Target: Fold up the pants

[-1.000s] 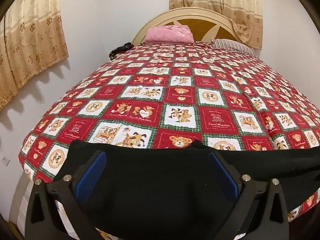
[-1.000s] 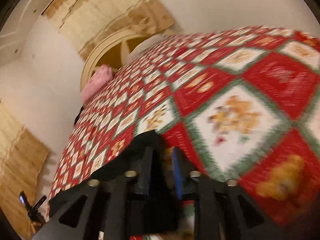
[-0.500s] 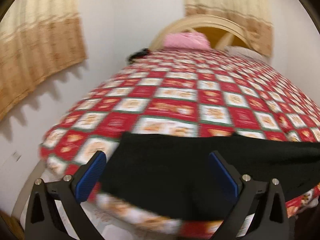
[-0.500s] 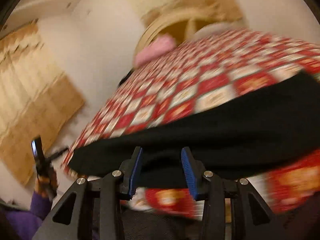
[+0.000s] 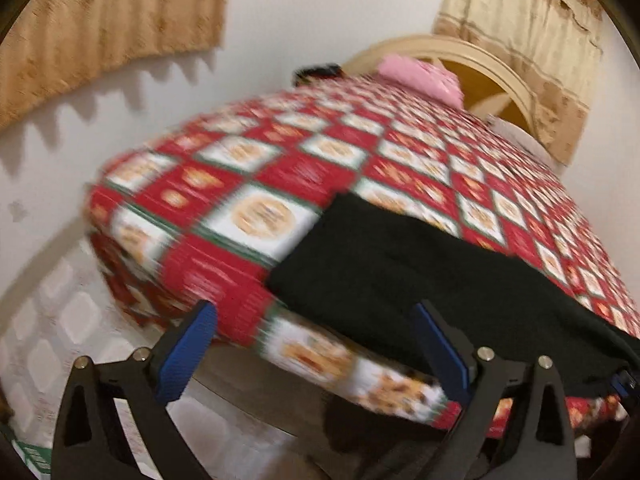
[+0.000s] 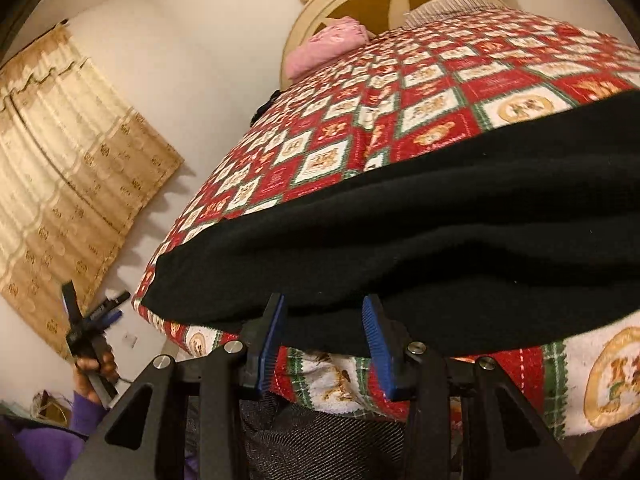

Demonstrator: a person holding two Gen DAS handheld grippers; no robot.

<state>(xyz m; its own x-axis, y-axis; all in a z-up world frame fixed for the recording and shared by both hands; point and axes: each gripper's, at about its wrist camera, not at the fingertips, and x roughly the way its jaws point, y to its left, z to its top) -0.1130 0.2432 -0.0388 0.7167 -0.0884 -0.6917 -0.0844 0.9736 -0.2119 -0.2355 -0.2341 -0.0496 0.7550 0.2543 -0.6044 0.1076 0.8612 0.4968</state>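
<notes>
The black pants (image 6: 420, 240) lie in a flat, folded band along the near bed (image 5: 240, 216) edge. Left gripper (image 5: 316, 354) and right gripper (image 6: 324, 344): jaws apart, holding nothing. Further folds probably remain.

Both wrist views look low from the bed's (image 5: 248, 184) foot toward the headboard (image 6: 320, 12); both share the pants (image 6: 440, 240).

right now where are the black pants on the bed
The black pants lie flat along the foot edge of the teddy-bear quilt, far from the pink pillow; the open right gripper sits just before their near hem.
</notes>
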